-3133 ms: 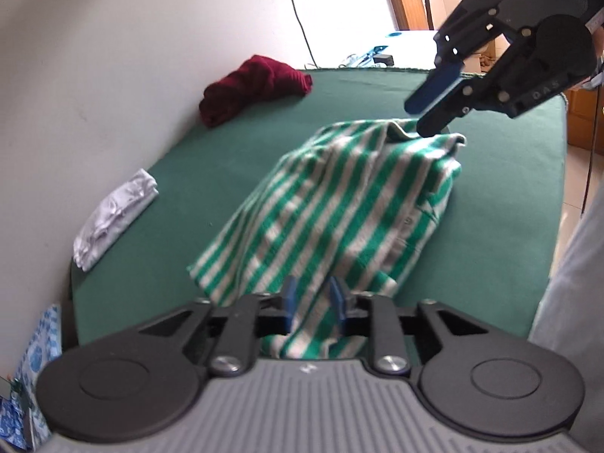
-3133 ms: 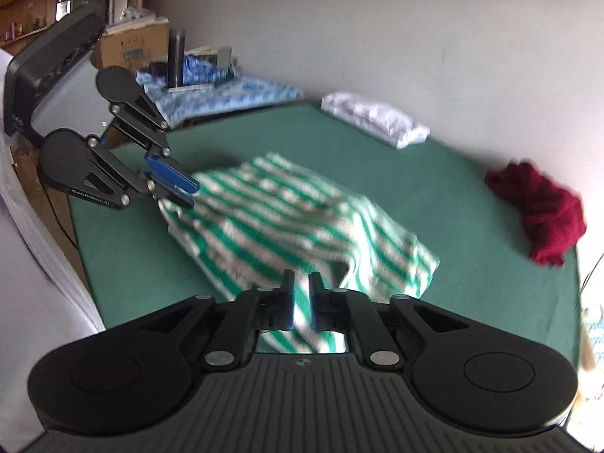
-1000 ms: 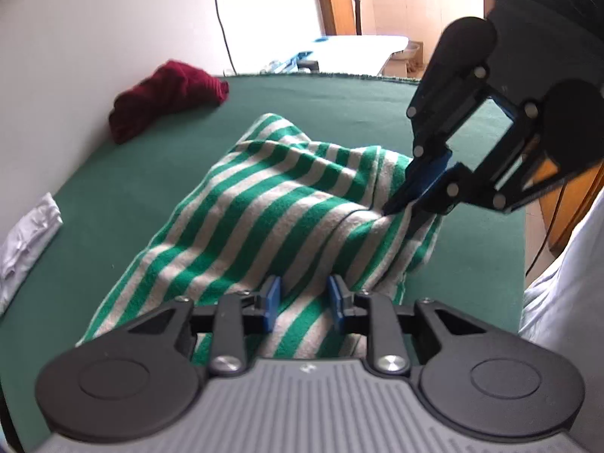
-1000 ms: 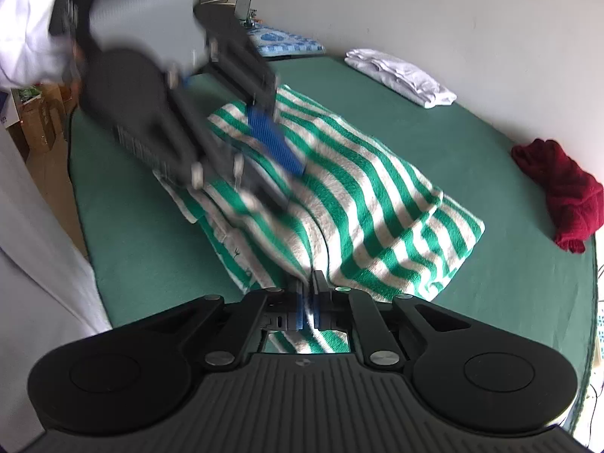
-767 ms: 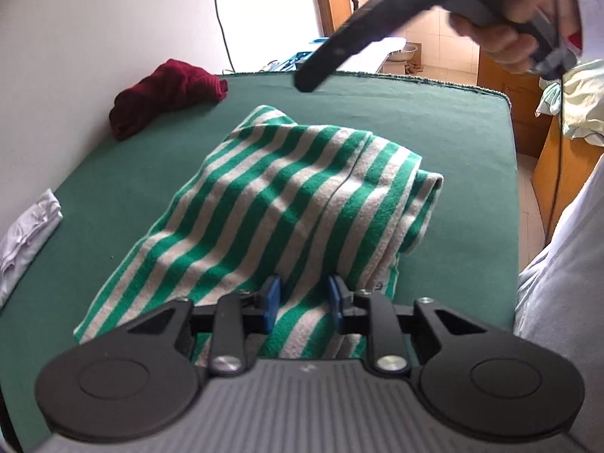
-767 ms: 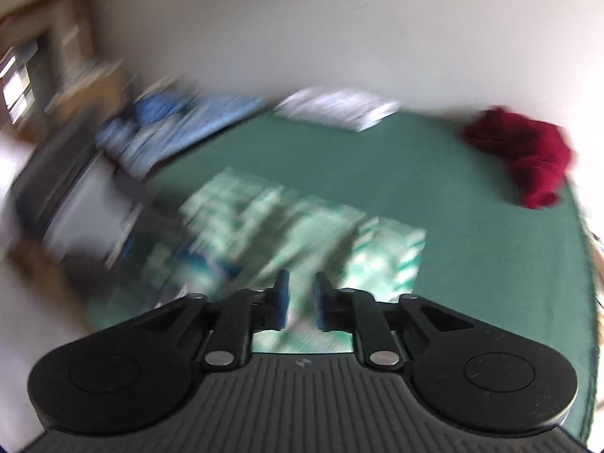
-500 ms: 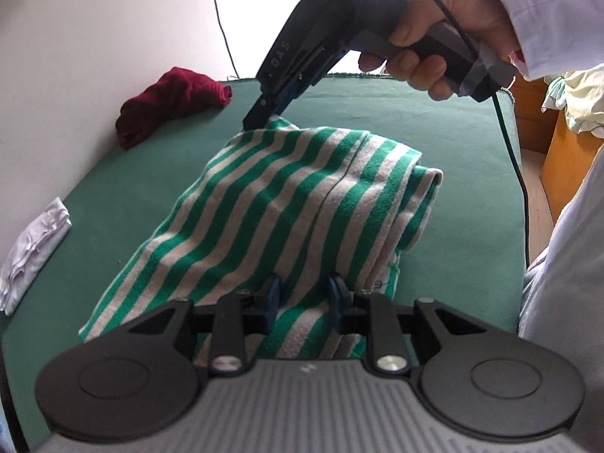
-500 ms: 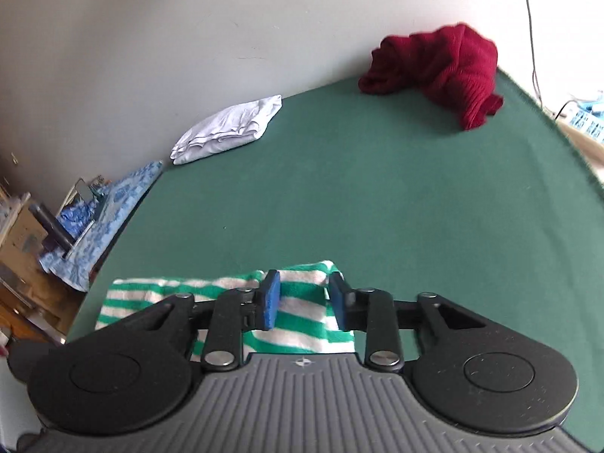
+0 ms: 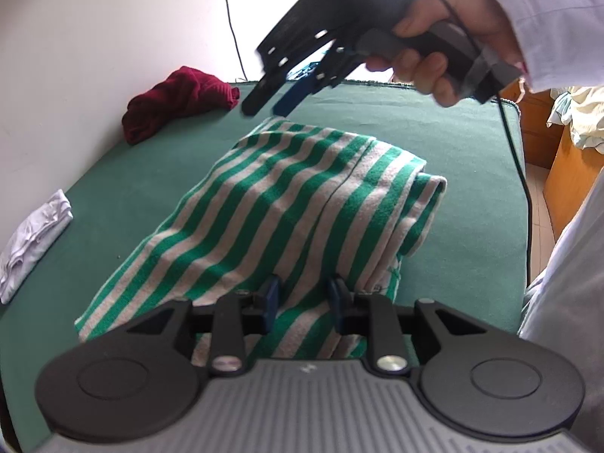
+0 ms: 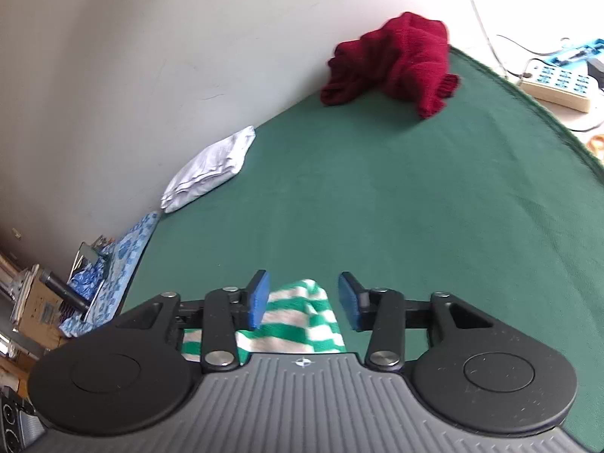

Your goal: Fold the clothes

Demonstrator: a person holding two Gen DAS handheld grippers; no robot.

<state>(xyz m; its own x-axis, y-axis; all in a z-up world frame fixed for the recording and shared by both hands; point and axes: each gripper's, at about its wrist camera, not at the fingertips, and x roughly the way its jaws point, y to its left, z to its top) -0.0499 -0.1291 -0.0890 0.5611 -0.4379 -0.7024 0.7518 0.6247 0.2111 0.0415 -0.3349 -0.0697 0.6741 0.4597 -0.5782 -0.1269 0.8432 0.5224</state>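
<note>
A green-and-white striped garment [image 9: 294, 196] lies folded on the green table [image 9: 453, 151]. My left gripper [image 9: 302, 298] is at its near edge, pads shut on a raised bunch of the cloth. A person's hand [image 9: 434, 37] holds my right gripper [image 9: 264, 109] just above the garment's far corner. In the right wrist view that corner [image 10: 302, 324] lies low between the jaws of the right gripper [image 10: 304, 294]. Those jaws are opening, and the blue pads [image 10: 258, 296] stand clear of the cloth.
A crumpled dark red garment [image 10: 396, 60] lies at the table's far end by the wall. A folded white garment [image 10: 211, 170] sits along the wall. A power strip [image 10: 555, 83] and a blue patterned cloth [image 10: 117, 260] lie off the table's ends. Wooden furniture [image 9: 566, 173] stands at the right.
The right gripper left the fold beside my left gripper, swung across to the garment's far corner while rolling over, and its jaws spread apart. The left gripper kept its hold and stayed put.
</note>
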